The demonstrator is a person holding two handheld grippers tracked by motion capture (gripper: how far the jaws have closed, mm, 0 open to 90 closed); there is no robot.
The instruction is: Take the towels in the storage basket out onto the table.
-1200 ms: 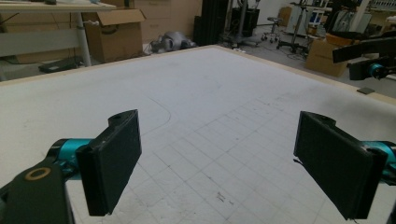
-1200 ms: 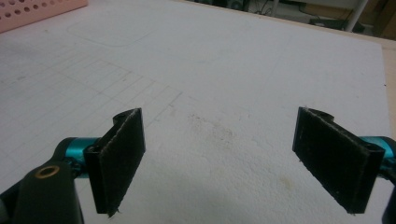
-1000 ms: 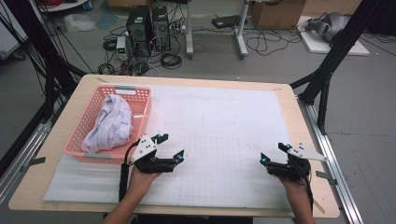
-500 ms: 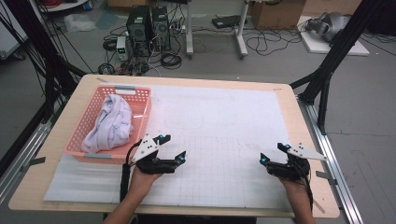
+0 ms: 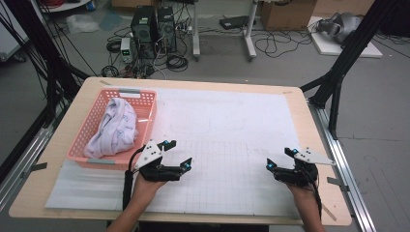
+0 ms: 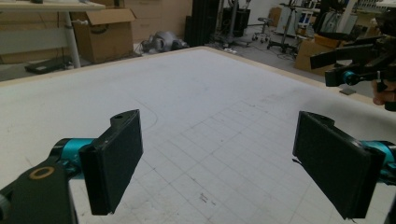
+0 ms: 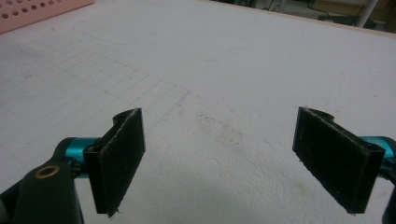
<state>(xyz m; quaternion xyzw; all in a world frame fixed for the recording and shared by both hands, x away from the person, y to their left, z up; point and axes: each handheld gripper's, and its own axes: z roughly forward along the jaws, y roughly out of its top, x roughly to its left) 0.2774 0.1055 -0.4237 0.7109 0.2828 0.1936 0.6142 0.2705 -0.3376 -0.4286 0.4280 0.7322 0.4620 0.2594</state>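
The white cloth [image 5: 112,126] lies bunched in the pink basket [image 5: 145,117] at the far left of the counter [image 5: 309,145], untouched, and it is the thing nearest the left tool [image 5: 177,154], so picking it out of the basket looks like the work in hand. It is a soft, crumpled heap with folds running lengthwise, faintly patterned, filling most of the basket from the far rim to the near one, with one end drooping toward the near left corner. Since a second ago the left tool has edged slightly to the right and toward the person, just off the basket's near right corner, while the right tool [image 5: 281,159] has hardly shifted; neither has gone toward the cloth, so I judge the task not yet begun and both hands merely settling at a start pose. The left tool hovers over the white gridded mat [image 5: 232,121] with its jaws spread wide and nothing between them, as the left gripper view confirms. The right tool sits well apart near the counter's right edge, its jaws equally wide and empty over bare mat, with a corner of the basket at the far left of the right gripper view.
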